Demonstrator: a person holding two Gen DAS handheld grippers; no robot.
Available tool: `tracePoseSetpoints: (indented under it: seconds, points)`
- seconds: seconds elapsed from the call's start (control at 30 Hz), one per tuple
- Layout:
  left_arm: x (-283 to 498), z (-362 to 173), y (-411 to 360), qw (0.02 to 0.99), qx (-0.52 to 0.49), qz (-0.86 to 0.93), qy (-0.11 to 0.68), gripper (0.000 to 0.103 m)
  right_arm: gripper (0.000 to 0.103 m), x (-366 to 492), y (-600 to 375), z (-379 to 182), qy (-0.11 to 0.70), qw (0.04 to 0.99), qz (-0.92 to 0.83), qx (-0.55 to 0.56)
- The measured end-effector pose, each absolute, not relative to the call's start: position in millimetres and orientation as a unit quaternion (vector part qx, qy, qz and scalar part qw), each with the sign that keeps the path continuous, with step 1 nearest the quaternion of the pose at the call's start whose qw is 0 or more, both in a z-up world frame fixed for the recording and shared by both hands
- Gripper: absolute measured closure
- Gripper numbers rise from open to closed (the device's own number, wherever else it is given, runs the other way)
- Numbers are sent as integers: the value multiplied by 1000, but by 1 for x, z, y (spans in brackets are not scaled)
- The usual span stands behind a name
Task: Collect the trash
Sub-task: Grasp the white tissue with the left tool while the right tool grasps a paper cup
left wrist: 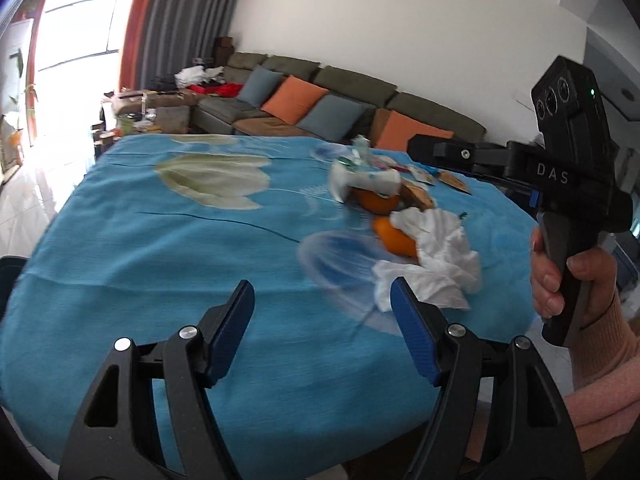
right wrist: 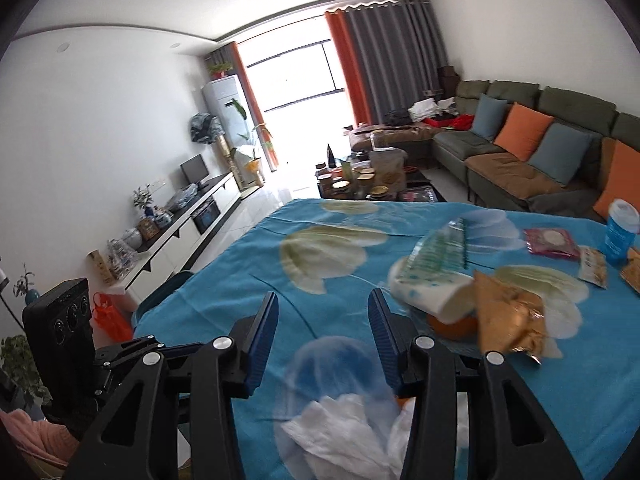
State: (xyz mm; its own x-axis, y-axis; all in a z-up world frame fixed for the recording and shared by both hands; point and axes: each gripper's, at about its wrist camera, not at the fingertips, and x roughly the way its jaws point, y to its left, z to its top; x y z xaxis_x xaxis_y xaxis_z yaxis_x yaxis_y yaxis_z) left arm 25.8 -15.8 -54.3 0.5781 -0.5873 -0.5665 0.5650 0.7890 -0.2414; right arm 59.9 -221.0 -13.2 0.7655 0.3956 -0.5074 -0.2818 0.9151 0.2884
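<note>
On the blue flowered tablecloth (left wrist: 160, 264) lies a pile of trash: a crumpled white tissue (left wrist: 432, 264), orange peels (left wrist: 394, 236) and a tipped white paper cup (left wrist: 368, 180). My left gripper (left wrist: 324, 316) hovers over the near cloth, open, with nothing between its pads; the tissue lies just beyond its right fingertip. In the right wrist view my right gripper (right wrist: 324, 320) is also open and holds nothing. The tissue (right wrist: 340, 428) lies below it. The paper cup (right wrist: 432, 292), a green wrapper (right wrist: 440, 248) and a golden snack bag (right wrist: 508, 316) sit to its right.
A red packet (right wrist: 552, 242), a small packet (right wrist: 594, 266) and a blue cup (right wrist: 620, 232) lie at the table's far right. A sofa (right wrist: 520, 152) and a cluttered coffee table (right wrist: 372, 184) stand beyond. A hand (left wrist: 560, 280) grips the right gripper's handle.
</note>
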Motion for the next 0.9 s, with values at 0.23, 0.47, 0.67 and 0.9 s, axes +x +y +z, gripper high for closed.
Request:
tracePoseSetpoints:
  seconds: [0.23,0.47,0.67,0.9]
  points:
    - [25,-62,-60,864,-1,-365,347,33,59,37,-262,-31,299,940,123,108]
    - [29,-75,-88,846,15,-378,376,30,59,27,-274,-52,324,934,106,103]
    - [35,-85,-105,836,26,-377,397,43,59,33,-278,-54,317,935,113,116]
    - [41,-90,-105,829,16,-379,410,73,59,80,-262,-51,328,925,144,124]
